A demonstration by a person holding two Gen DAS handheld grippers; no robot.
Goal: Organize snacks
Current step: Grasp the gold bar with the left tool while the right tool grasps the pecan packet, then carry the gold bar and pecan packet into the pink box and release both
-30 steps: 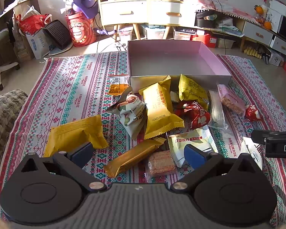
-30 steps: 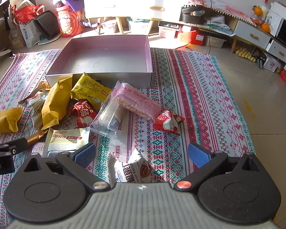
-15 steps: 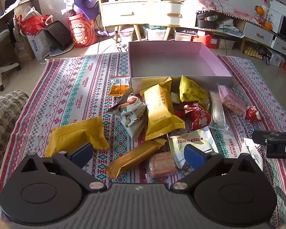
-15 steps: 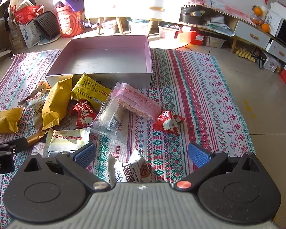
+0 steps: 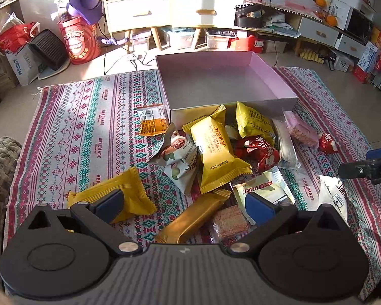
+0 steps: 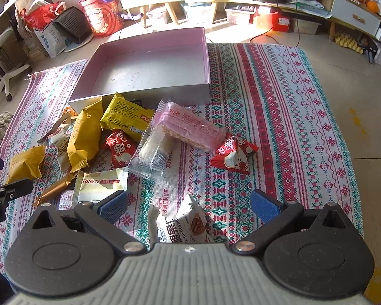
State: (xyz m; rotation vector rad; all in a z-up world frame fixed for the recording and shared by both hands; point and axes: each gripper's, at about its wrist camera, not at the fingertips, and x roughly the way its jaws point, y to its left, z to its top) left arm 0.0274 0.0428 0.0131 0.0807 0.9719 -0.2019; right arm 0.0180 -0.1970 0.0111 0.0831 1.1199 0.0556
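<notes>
An empty pink box (image 5: 223, 84) (image 6: 149, 68) stands on the patterned rug. Several snack packets lie heaped in front of it: a big yellow packet (image 5: 217, 150), a red one (image 5: 256, 152), a pink wafer pack (image 6: 188, 125), a small red packet (image 6: 233, 155). My left gripper (image 5: 184, 204) hangs open over a gold bar (image 5: 190, 218) and a small wafer (image 5: 229, 222), holding nothing. My right gripper (image 6: 189, 204) is open just above a white nut packet (image 6: 183, 226), which lies between its blue pads (image 6: 263, 204).
The rug (image 6: 279, 101) has bare room to the right of the pile and on its left half (image 5: 83, 127). A grey blanket (image 5: 0, 167) lies at the left edge. Cabinets (image 5: 165, 7), bags and a red bucket (image 5: 80, 43) crowd the floor behind the box.
Both cameras have crept a little forward and down toward the pile. No packet has moved and both grippers stay open.
</notes>
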